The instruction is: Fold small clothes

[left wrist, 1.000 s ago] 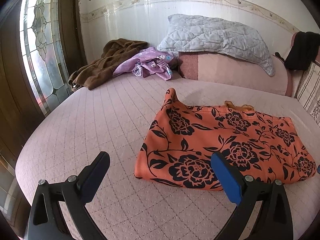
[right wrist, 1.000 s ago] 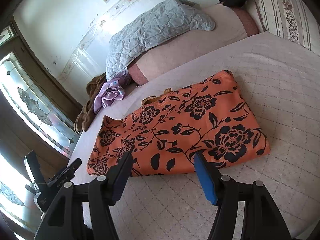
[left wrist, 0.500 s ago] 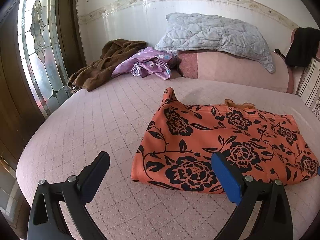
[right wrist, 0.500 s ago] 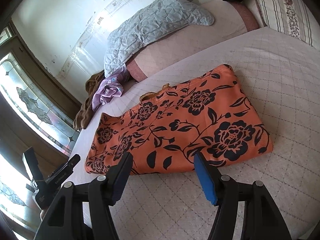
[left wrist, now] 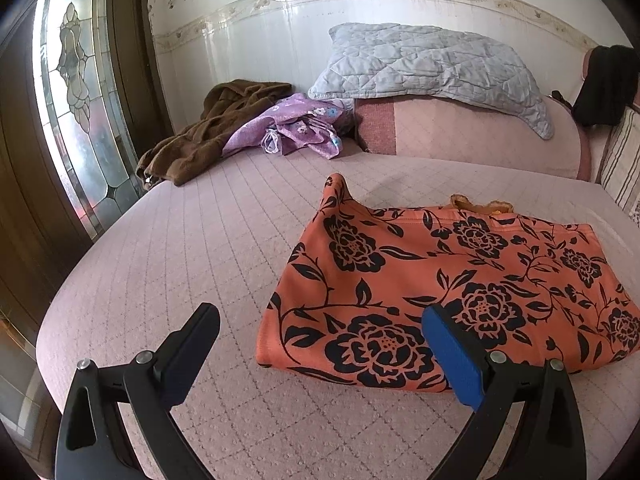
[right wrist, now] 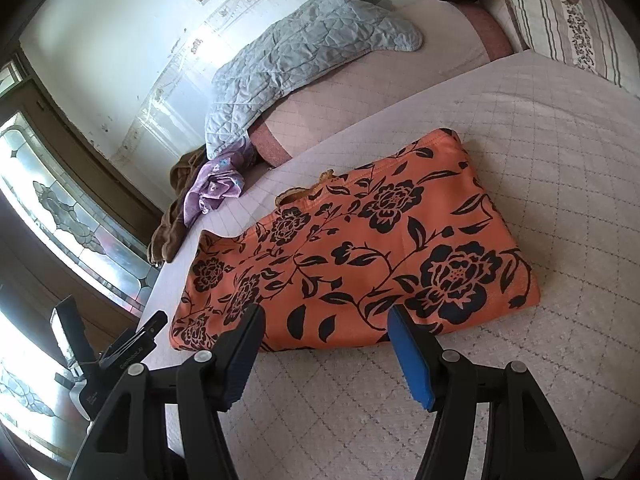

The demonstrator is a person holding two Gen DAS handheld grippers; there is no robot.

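An orange garment with black flowers [left wrist: 448,280] [right wrist: 360,248] lies folded flat on the pink quilted bed [left wrist: 208,248] [right wrist: 560,168]. My left gripper [left wrist: 320,332] hangs open just short of the garment's near left corner, nothing between its fingers. Over the garment's near edge, around its middle, my right gripper [right wrist: 324,328] stands open and holds nothing. In the right wrist view the left gripper [right wrist: 132,344] shows as a black tool at the lower left, beside the garment's left end.
A brown garment [left wrist: 208,136] and a purple flowered one [left wrist: 296,128] lie bunched at the far left of the bed. A grey quilted pillow [left wrist: 432,68] rests on a pink bolster [left wrist: 480,140]. A stained-glass door [left wrist: 76,92] stands left; a striped cushion [right wrist: 560,12] at the right.
Both views have drifted slightly; the orange garment sits a little lower and to the left in the frames. It lies as before and both grippers stay open.
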